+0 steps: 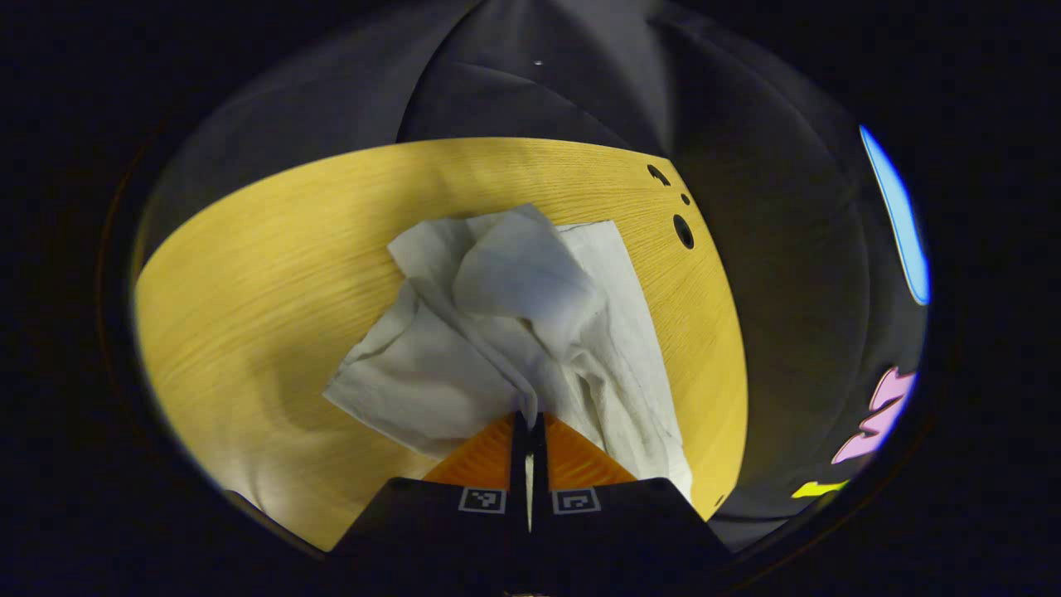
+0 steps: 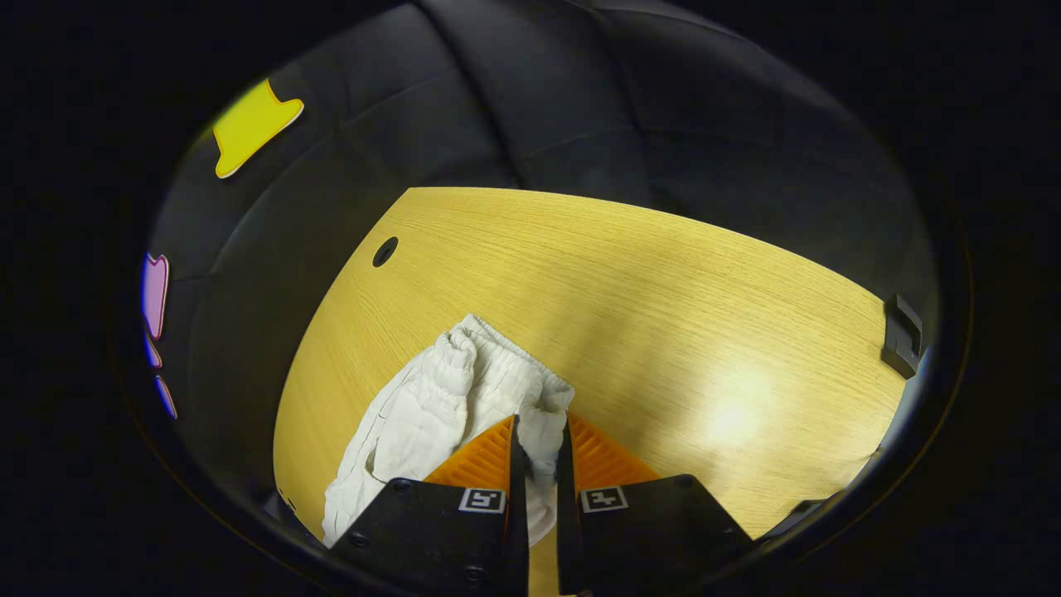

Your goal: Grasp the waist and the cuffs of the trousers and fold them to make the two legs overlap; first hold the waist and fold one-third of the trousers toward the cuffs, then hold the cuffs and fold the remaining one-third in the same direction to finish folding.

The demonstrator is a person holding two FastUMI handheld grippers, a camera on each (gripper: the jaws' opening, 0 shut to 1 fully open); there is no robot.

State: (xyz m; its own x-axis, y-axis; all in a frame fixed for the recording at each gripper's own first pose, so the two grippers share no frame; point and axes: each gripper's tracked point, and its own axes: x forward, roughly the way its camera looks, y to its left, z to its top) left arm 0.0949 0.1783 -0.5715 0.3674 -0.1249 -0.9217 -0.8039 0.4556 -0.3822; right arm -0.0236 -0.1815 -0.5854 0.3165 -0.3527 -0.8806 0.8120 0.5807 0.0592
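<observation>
Two grippers each pinch cloth at this moment. Left gripper (image 1: pixel 528 419): fingers nearly together, a thin fold of the trousers (image 1: pixel 514 332) caught between them, probably a cuff end since no gathered band shows there. Right gripper (image 2: pixel 539 439): narrow gap between the fingers, the elastic waist (image 2: pixel 489 365) bunched in that gap and pressed from both sides. Judgement: the work sits in the first step, waist and cuffs held so the two legs can be laid one over the other; the one-third folds look not yet begun. Next move likely calls for drawing both ends taut, lining up the leg edges, and laying the cloth flat before the waist is carried toward the cuffs. Trousers lie on the table (image 2: pixel 663 282), a pale wood top, with the waist end near the table edge in the right gripper view and the other end spread toward the middle in the left gripper view. Cloth is off-white, thin, heavily creased, humped in a loose heap and partly lifted at the pinch points; the waist shows tight gathers. Small dark holes (image 1: pixel 683 230) mark the tabletop beside the heap.
</observation>
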